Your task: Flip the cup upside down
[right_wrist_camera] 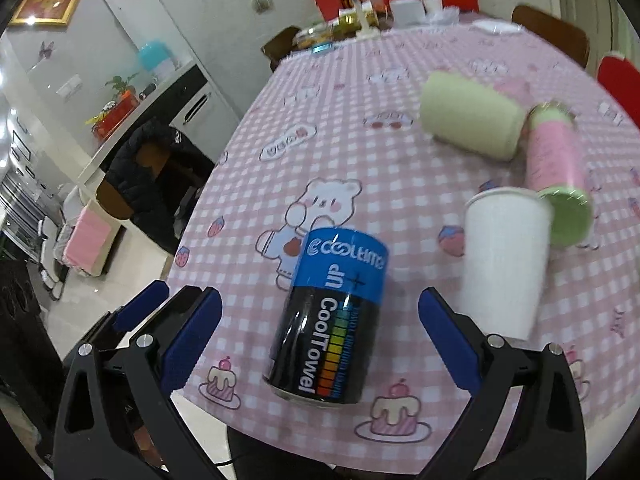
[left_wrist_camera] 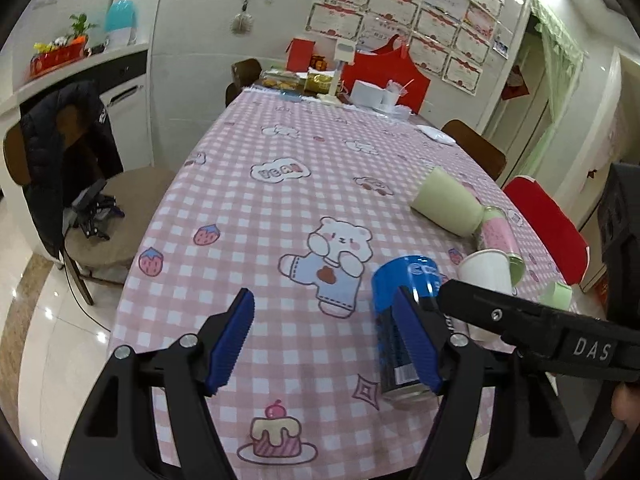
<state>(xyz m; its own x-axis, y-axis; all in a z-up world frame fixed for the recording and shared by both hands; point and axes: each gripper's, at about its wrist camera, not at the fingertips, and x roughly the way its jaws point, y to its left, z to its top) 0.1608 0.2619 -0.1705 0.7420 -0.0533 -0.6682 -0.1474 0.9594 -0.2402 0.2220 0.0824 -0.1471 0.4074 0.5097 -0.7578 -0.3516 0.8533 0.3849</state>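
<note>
Left gripper [left_wrist_camera: 326,342] wide, holding nothing. Blue CoolTowel can [right_wrist_camera: 330,318] next, upside down. Right gripper [right_wrist_camera: 320,344] wide around that can, not touching. White paper cup [right_wrist_camera: 504,260] just right, mouth up. Not flipped yet.

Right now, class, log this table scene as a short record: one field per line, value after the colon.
surface: pink checked tablecloth
white cup: standing, mouth up, not yet flipped
blue-black can: standing, its label upside down
green cup: on its side
pink bottle: on its side, beside the green cup
left gripper: open, empty
right gripper: open, around the can, not touching
</note>
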